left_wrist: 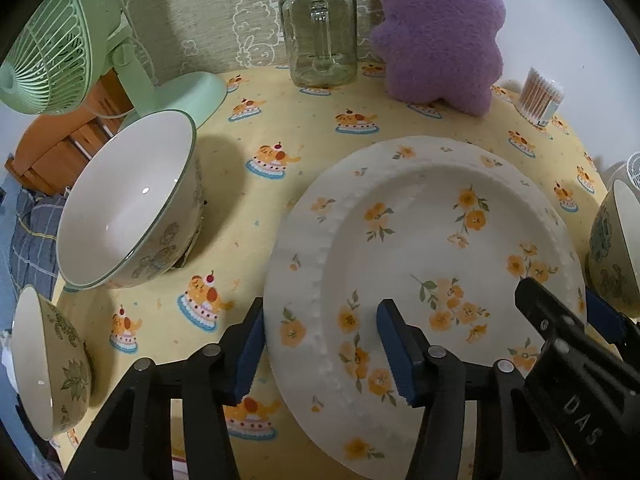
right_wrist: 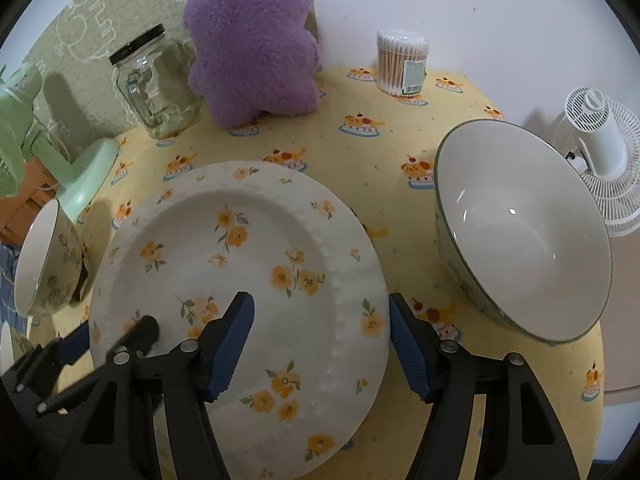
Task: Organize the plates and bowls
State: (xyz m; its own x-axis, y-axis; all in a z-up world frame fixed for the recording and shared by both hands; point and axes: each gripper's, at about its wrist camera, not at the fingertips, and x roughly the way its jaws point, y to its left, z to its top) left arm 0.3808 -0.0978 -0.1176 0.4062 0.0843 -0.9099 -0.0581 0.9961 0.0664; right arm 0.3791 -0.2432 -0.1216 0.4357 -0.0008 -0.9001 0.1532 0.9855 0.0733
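The landmark is the floral plate, a white plate with orange flowers and a beaded rim, lying flat on the yellow cake-print tablecloth. In the left wrist view, furthest to the plate's left, a small leaf-patterned bowl sits at the table edge; behind it and still left of the plate stands a larger green-rimmed bowl, upright and well apart from the plate. Behind that bowl is a green desk fan. The left gripper straddles the plate's left rim — one blue pad just outside the edge, the other over the plate's well — and the pads are not seen pressing on it; jaws part open. Behind the plate stand a lidded glass jar and, to its right, a purple plush cushion, then a tub of cotton swabs. In the right wrist view the right gripper straddles the plate's right rim in the same manner — inner pad above the well, outer pad just beside the edge — with a visible gap, so its jaws stand open too. Right of the plate, apart from it, sits a second large green-rimmed bowl, upright and empty. Beyond that bowl, off the table edge, is a white fan.
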